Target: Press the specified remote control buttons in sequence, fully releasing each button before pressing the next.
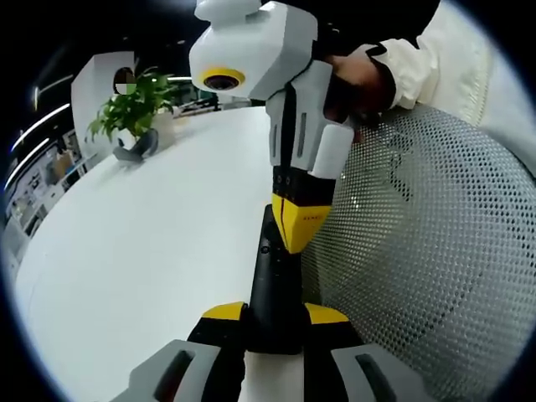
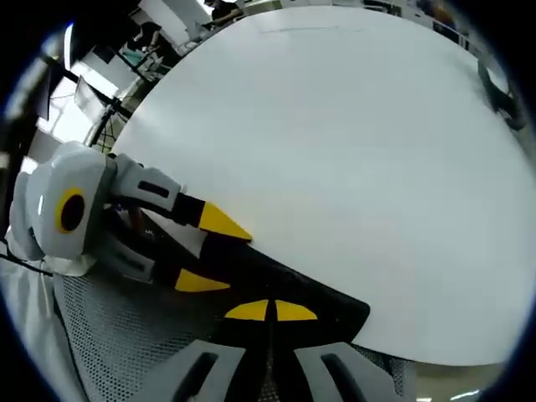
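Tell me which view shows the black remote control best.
The left gripper view: the black remote control runs lengthwise, held by the left gripper, right gripper tip on it. The right gripper view shows it foreshortened, partly covered.

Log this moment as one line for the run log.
left gripper: shut on remote control | right gripper: shut, tips on remote | surface: white table | beside: mesh chair back

The left hand-held gripper (image 1: 274, 316) was clamped on the remote (image 1: 273, 289). The right hand-held gripper (image 2: 270, 311), jaws together, pressed its tips down on it, a hand (image 1: 360, 75) gripping it.
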`<state>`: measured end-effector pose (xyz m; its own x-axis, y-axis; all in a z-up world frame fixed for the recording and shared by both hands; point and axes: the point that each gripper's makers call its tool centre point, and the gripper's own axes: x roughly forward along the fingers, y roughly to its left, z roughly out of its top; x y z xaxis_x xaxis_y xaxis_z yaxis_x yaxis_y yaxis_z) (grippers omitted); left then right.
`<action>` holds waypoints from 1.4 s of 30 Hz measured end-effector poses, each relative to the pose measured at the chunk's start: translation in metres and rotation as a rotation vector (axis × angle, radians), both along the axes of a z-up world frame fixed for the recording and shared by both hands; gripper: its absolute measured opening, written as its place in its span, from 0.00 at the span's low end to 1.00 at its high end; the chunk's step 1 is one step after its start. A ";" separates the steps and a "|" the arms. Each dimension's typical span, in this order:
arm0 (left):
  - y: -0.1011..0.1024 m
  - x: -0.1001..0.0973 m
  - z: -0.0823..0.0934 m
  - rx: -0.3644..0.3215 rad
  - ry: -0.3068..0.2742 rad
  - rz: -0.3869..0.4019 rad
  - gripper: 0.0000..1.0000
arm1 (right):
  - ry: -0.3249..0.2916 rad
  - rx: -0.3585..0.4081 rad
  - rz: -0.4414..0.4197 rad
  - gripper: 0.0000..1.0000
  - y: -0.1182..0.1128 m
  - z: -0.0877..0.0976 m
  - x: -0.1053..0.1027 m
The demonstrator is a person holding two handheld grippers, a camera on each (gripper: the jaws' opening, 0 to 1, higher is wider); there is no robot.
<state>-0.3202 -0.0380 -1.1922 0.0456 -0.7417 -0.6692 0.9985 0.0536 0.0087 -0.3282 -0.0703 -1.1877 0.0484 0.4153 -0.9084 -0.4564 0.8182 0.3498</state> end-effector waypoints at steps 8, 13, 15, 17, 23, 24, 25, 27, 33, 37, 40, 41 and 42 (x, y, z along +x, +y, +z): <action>0.000 0.000 0.000 -0.001 -0.003 -0.002 0.25 | -0.048 -0.041 0.076 0.00 0.002 0.000 -0.003; 0.000 -0.001 0.000 -0.003 -0.004 -0.003 0.25 | -0.057 -0.050 0.088 0.00 0.001 -0.001 -0.003; 0.000 0.000 0.000 -0.002 -0.006 -0.003 0.25 | -0.070 -0.060 0.107 0.00 0.002 -0.001 -0.004; 0.000 -0.001 0.000 -0.005 -0.005 0.000 0.25 | -0.074 -0.063 0.108 0.00 0.002 -0.002 -0.004; 0.000 -0.001 0.000 -0.008 -0.008 0.005 0.26 | -0.095 -0.058 0.043 0.00 0.001 -0.002 -0.005; 0.000 0.000 0.000 -0.010 -0.008 0.007 0.26 | -0.099 -0.059 0.036 0.00 0.001 -0.002 -0.004; 0.000 0.000 0.000 -0.012 -0.008 0.008 0.26 | -0.098 -0.058 0.026 0.00 0.001 -0.002 -0.003; 0.000 0.000 0.000 -0.014 -0.005 0.012 0.26 | -0.091 -0.051 0.001 0.00 0.000 -0.002 -0.002; 0.000 0.000 0.000 -0.024 -0.003 0.022 0.26 | -0.100 -0.048 -0.043 0.00 0.002 -0.002 -0.003; 0.000 0.000 0.000 -0.033 -0.003 0.035 0.26 | -0.132 -0.128 -0.027 0.00 0.003 -0.003 -0.002; 0.001 0.003 0.001 -0.040 0.012 0.069 0.27 | -0.183 -0.158 -0.025 0.00 0.004 -0.003 0.003; 0.002 0.003 0.001 -0.041 0.011 0.067 0.27 | -0.202 -0.166 -0.021 0.00 0.004 -0.003 0.004; 0.002 0.004 0.001 -0.044 0.014 0.074 0.27 | -0.232 -0.183 0.003 0.00 0.004 -0.003 0.007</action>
<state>-0.3164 -0.0357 -1.1912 0.0917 -0.7657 -0.6367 0.9919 0.1269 -0.0097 -0.3208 -0.0661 -1.1904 0.2631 0.2460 -0.9329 -0.5093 0.8566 0.0823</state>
